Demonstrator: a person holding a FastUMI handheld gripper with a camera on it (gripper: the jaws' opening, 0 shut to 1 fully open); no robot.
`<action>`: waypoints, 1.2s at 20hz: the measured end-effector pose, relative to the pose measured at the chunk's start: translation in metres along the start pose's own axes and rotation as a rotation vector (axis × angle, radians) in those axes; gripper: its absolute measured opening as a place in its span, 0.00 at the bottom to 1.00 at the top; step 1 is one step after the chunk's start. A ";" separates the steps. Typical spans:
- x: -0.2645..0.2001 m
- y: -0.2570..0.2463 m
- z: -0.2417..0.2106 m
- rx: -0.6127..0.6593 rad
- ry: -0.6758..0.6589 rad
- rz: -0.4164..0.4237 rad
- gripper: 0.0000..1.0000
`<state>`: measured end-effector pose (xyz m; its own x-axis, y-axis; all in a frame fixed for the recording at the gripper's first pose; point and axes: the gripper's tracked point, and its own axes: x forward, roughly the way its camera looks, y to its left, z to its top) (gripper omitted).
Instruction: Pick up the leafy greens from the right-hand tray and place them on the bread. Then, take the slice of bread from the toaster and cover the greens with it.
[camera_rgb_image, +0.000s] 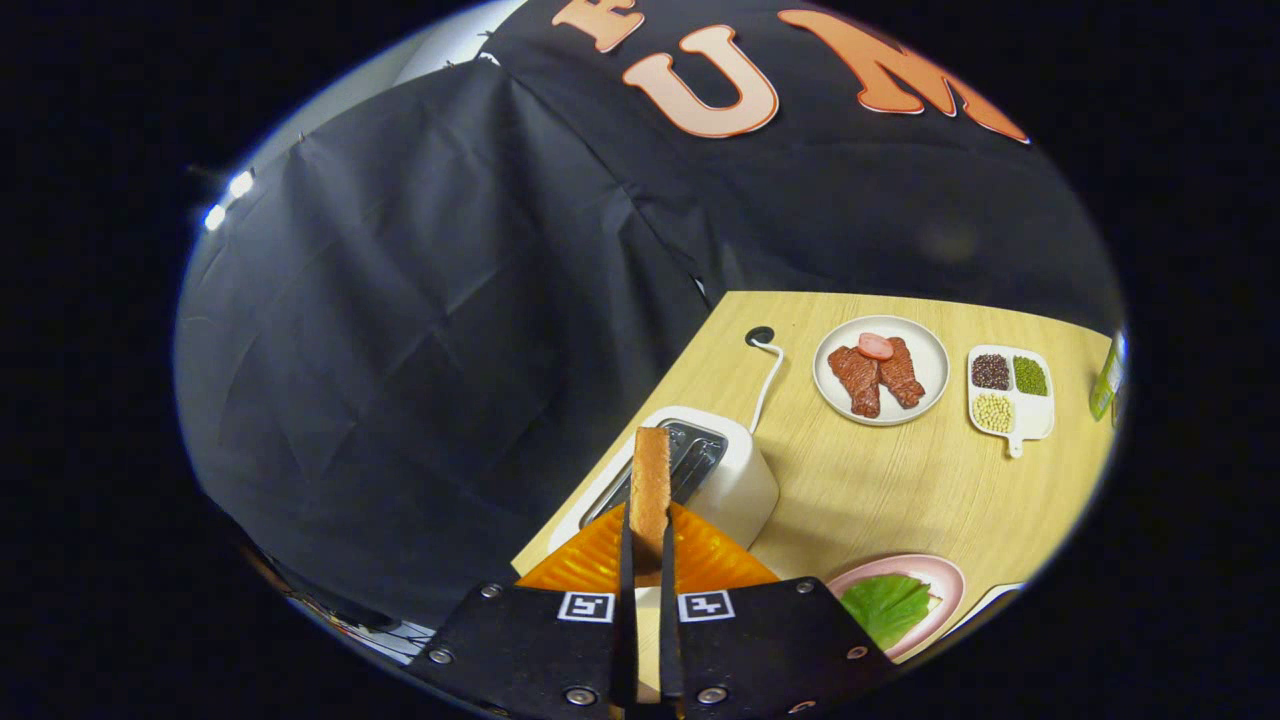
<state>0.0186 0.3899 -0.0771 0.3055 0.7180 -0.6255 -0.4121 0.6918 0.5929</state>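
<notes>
My gripper (648, 545) is shut on a slice of bread (650, 487), held upright on edge between both fingers, lifted above the white toaster (735, 485). The toaster's slots lie just beyond the slice. To the right of the fingers sits a pink plate (945, 580) with a leafy green (885, 605) lying on it; any bread under the green is hidden. An orange tray (705, 560) lies under the fingers, partly covered by them.
On the wooden table (900, 490) beyond the toaster stands a white plate with meat pieces (880, 370), then a white divided dish of beans (1010, 390). A green bottle (1108, 375) is at the far right. The toaster's white cord (768, 375) runs back to a socket.
</notes>
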 end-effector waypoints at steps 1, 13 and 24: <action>-0.008 -0.006 -0.001 -0.001 -0.020 0.001 0.09; -0.064 -0.098 -0.077 0.111 -0.065 -0.045 0.09; -0.056 -0.160 -0.148 0.263 -0.048 -0.007 0.09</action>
<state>-0.0593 0.2270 -0.2120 0.3507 0.7114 -0.6090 -0.1744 0.6885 0.7039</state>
